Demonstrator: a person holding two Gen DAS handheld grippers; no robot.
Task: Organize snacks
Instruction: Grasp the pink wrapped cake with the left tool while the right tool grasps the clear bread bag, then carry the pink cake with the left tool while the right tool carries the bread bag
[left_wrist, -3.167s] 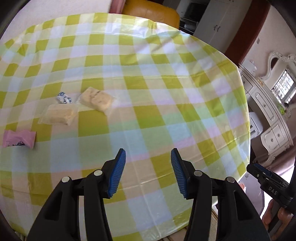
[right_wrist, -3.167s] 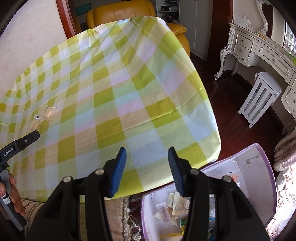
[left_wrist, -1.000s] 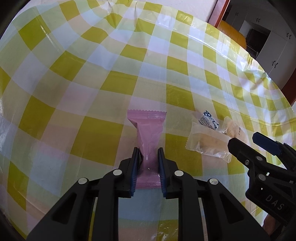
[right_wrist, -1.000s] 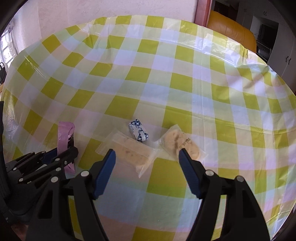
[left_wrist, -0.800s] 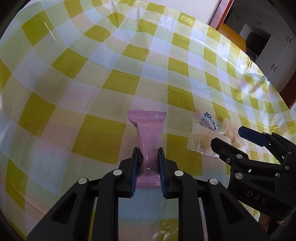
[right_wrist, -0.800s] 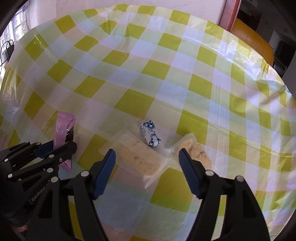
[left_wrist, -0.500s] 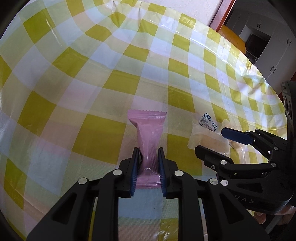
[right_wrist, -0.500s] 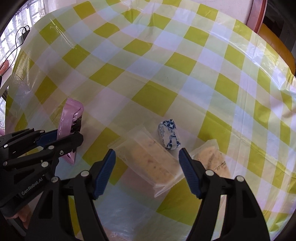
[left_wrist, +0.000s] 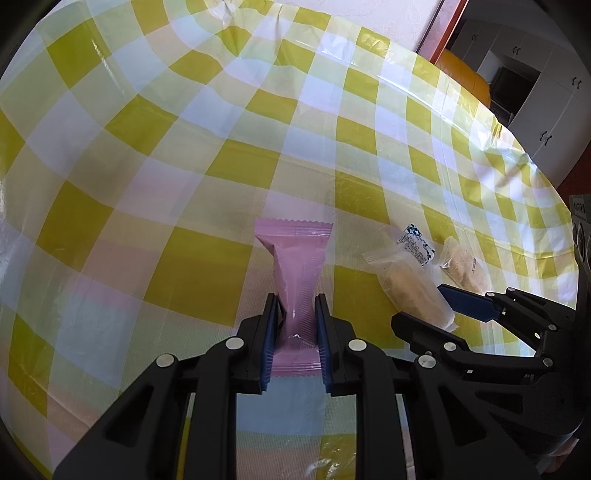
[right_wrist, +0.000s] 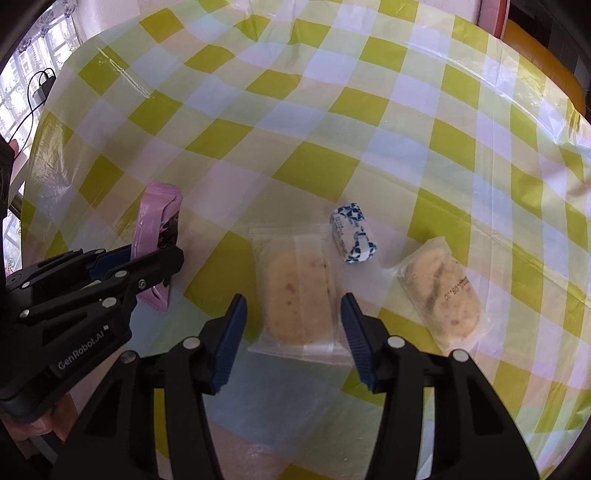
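Left tongs (left_wrist: 294, 328) pinching pink snack packet (left_wrist: 297, 273) near its lower end, packet reaching forward past pads, over checked surface (left_wrist: 221, 166).

Right tongs (right_wrist: 291, 336) closing, pads not yet pressing; clear-wrapped biscuit (right_wrist: 297, 295) flat on surface between them.

Small blue-white candy (right_wrist: 352, 232) just beyond right pad.

Second wrapped biscuit (right_wrist: 441, 291) right of right tongs, apart.

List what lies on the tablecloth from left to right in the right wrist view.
Pink snack packet, held by the left gripper → clear-wrapped biscuit, between the right gripper's closing jaws → small blue-and-white candy → second clear-wrapped biscuit.
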